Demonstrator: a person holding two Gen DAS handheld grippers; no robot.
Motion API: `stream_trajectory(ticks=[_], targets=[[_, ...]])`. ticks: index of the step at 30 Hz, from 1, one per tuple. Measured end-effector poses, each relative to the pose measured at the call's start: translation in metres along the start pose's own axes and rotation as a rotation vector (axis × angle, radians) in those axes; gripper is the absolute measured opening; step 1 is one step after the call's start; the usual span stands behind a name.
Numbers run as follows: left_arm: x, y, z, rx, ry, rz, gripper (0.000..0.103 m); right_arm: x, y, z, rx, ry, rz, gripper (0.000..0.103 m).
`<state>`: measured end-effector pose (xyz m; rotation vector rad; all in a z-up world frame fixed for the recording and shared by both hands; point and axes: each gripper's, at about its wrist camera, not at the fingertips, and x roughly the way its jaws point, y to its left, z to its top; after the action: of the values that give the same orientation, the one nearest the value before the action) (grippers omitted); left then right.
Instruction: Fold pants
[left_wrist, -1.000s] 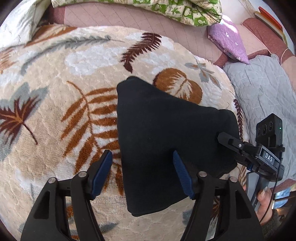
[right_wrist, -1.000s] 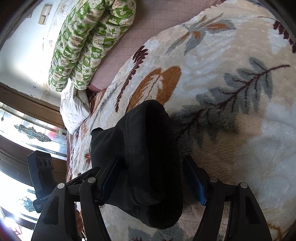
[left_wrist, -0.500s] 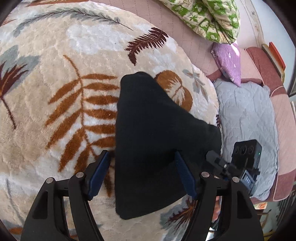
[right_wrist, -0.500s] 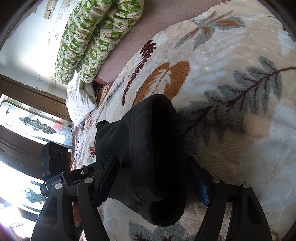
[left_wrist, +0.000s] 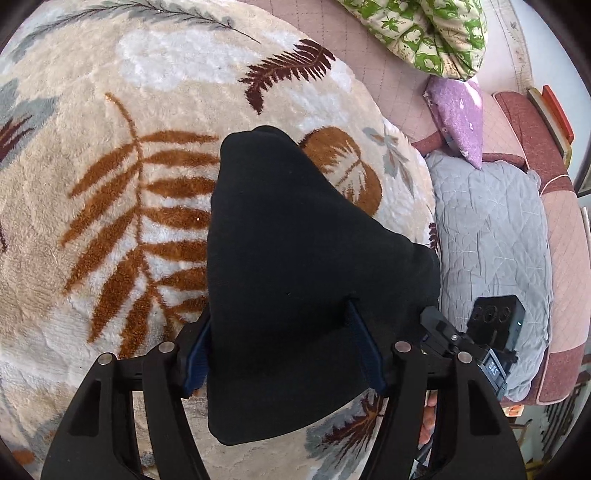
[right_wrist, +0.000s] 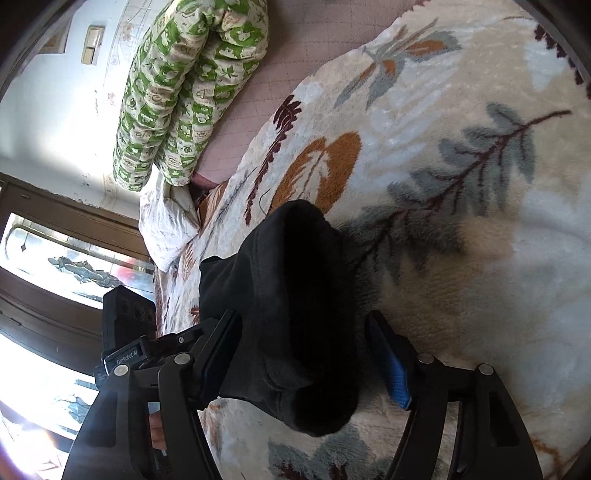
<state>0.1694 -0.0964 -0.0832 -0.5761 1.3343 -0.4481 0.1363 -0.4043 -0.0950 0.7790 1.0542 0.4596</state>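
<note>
Pants (left_wrist: 295, 266) bunched between wide-spread fingers of left tool (left_wrist: 280, 347) and right tool (right_wrist: 310, 350); grip unclear.

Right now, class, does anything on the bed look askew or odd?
Yes. The black pants are a lopsided wedge, not a square fold: narrow at the far end, and bulging thick by the right gripper.

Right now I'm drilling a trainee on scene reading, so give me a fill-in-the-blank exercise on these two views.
1. The pants are coloured ____.
2. The pants lie on a blanket printed with ____.
3. The pants sit between the jaws of ____ grippers, the left gripper and the right gripper.
4. Beside the blanket lies a quilted pad coloured ____.

Missing words: black; leaves; both; grey
</note>
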Motion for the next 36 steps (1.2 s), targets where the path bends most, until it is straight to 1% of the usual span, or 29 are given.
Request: stream_trajectory(ticks=[2,5,6,9,10,12,13,15,16,18,20,21,23,25,27,29,31,32,33,35,36], targets=[[-0.008,-0.001,-0.007,-0.001,-0.018,0.011,0.064,-0.012,0.006,-0.003,-0.039,-0.029,-0.058,0.072],[-0.028,-0.006,-0.025,0.032,-0.095,0.025,0.064,-0.032,0.021,-0.01,-0.109,-0.089,0.0,0.072],[-0.032,-0.009,-0.03,0.039,-0.115,0.031,0.064,-0.034,0.027,-0.01,-0.136,-0.09,0.001,0.072],[-0.046,-0.019,-0.05,0.06,-0.158,0.029,0.064,-0.027,0.037,-0.005,-0.187,-0.062,-0.068,0.07],[-0.049,-0.024,-0.056,0.074,-0.168,0.029,0.064,-0.022,0.037,-0.001,-0.185,-0.051,-0.086,0.066],[-0.049,-0.038,-0.065,0.122,-0.168,0.035,0.064,-0.015,0.039,0.004,-0.197,-0.026,-0.083,0.032],[-0.049,-0.046,-0.069,0.15,-0.165,0.027,0.064,-0.014,0.04,0.003,-0.209,-0.014,-0.086,0.013],[-0.05,-0.06,-0.079,0.196,-0.164,0.0,0.064,-0.02,0.045,0.002,-0.221,-0.022,-0.065,0.012],[-0.049,-0.07,-0.084,0.225,-0.174,-0.007,0.064,-0.025,0.047,0.002,-0.218,-0.035,-0.041,0.01],[-0.042,-0.083,-0.09,0.263,-0.172,-0.013,0.064,-0.037,0.048,0.002,-0.19,-0.077,0.024,0.01],[-0.029,-0.091,-0.09,0.256,-0.147,-0.018,0.064,-0.041,0.046,0.004,-0.165,-0.085,0.054,0.01],[-0.021,-0.092,-0.087,0.227,-0.128,-0.021,0.064,-0.039,0.049,0.005,-0.17,-0.076,0.045,0.01],[-0.009,-0.093,-0.082,0.169,-0.106,-0.05,0.064,-0.038,0.048,0.006,-0.163,-0.072,0.039,0.01],[-0.002,-0.089,-0.082,0.097,-0.111,-0.071,0.064,-0.038,0.046,0.005,-0.16,-0.072,0.025,0.01],[0.003,-0.083,-0.081,0.036,-0.12,-0.088,0.064,-0.04,0.041,0.002,-0.157,-0.068,0.033,0.01],[0.007,-0.08,-0.081,0.0,-0.125,-0.098,0.064,-0.04,0.033,-0.001,-0.151,-0.057,0.033,0.01],[0.011,-0.076,-0.081,-0.032,-0.114,-0.107,0.064,-0.038,0.025,-0.006,-0.141,-0.037,0.031,0.011],[0.014,-0.074,-0.08,-0.049,-0.106,-0.115,0.064,-0.036,0.022,-0.007,-0.133,-0.021,0.042,0.014],[0.016,-0.072,-0.08,-0.074,-0.095,-0.127,0.064,-0.034,0.019,-0.008,-0.129,0.004,0.051,0.014],[0.018,-0.068,-0.08,-0.115,-0.083,-0.153,0.064,-0.035,0.018,-0.006,-0.122,-0.004,0.062,0.017],[0.018,-0.066,-0.08,-0.149,-0.084,-0.165,0.064,-0.038,0.016,-0.002,-0.103,-0.012,0.095,0.018]])
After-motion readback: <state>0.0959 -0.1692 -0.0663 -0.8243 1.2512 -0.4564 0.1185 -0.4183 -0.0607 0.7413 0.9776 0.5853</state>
